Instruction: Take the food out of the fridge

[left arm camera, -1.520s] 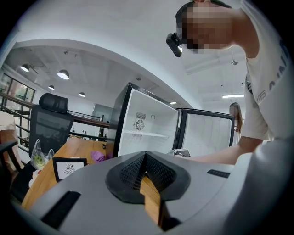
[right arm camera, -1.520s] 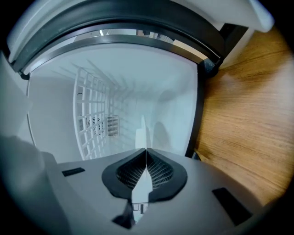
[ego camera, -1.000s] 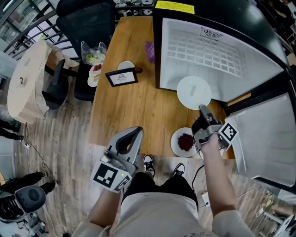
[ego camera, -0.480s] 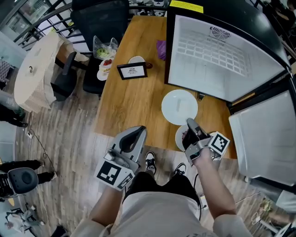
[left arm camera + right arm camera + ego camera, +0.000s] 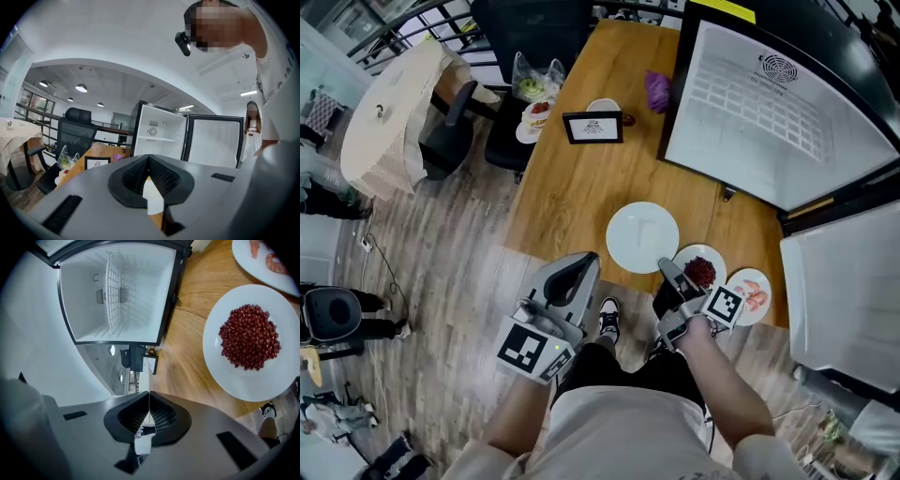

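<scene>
Placing step, by the look: your right gripper (image 5: 664,266) is clamped on the white plate (image 5: 639,234) rim, left gripper (image 5: 579,265) closed, empty. Next: lower it onto the table (image 5: 572,187) beside the berry plate (image 5: 225,376), then release

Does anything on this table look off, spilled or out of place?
Nothing is spilled or broken. One oddity: the white plate gripped by the right gripper is empty, while the plate of red seeds and the shrimp plate hold food. Both sit near the table's front edge. The fridge door hangs open.
</scene>
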`<state>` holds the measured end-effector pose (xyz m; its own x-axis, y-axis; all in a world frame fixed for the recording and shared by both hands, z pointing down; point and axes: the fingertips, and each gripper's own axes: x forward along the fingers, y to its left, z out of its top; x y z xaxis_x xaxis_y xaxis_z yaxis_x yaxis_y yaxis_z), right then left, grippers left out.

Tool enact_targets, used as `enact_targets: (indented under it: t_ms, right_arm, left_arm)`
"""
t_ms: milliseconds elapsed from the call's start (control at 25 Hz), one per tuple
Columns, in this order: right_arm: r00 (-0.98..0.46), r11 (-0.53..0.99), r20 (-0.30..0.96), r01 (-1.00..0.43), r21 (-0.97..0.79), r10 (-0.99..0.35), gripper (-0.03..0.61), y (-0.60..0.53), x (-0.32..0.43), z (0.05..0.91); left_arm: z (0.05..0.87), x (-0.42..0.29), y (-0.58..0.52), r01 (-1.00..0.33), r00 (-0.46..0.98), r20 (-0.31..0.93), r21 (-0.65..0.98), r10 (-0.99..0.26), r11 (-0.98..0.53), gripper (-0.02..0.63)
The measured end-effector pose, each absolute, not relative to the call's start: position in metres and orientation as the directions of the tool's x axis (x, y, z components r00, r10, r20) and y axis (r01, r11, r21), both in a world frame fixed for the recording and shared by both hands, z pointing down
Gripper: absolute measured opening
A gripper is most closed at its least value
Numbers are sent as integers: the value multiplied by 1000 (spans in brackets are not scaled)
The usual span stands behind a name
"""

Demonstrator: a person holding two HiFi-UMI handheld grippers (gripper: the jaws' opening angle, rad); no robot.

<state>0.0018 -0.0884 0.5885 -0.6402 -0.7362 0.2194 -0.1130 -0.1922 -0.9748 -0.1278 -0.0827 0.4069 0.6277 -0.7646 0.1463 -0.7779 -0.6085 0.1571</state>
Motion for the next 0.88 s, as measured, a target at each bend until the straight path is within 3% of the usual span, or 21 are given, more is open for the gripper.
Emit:
enact_targets:
  t_ms: [880]
  right_arm:
    - [-638,-335,369,-180,-925,-675,26,-42,-24,661]
  left_arm:
    - [419,-136,-75,-776,630,166,171,-759,-607,6]
